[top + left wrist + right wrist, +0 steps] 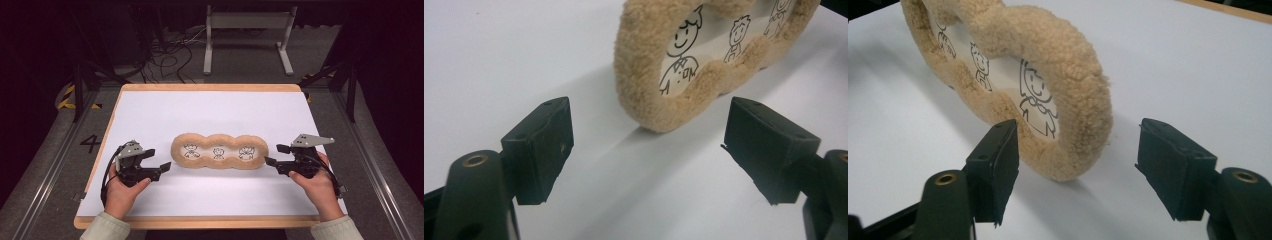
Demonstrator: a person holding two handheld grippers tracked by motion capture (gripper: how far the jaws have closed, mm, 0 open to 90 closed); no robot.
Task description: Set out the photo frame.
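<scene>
A tan plush frame (209, 166) with three rounded lobes lies in the middle of the white tabletop (200, 112). Its white inside bears three drawn cartoon figures. My left gripper (159, 160) stands open just left of the frame's left end, with its jaws wide apart. In the left gripper view the frame (644, 60) lies a little ahead of the left gripper (649, 125), clear of both pads. My right gripper (276, 154) is open at the frame's right end. In the right gripper view that end of the frame (1068, 50) reaches between the jaws of the right gripper (1076, 137), and neither pad presses on it.
The tabletop has a wooden rim (200, 221) and bare white surface all around the frame. Beyond the far edge stand a grey metal stand (245, 30) and loose cables (165, 55) on the floor. A painted 4 (91, 142) marks the floor at left.
</scene>
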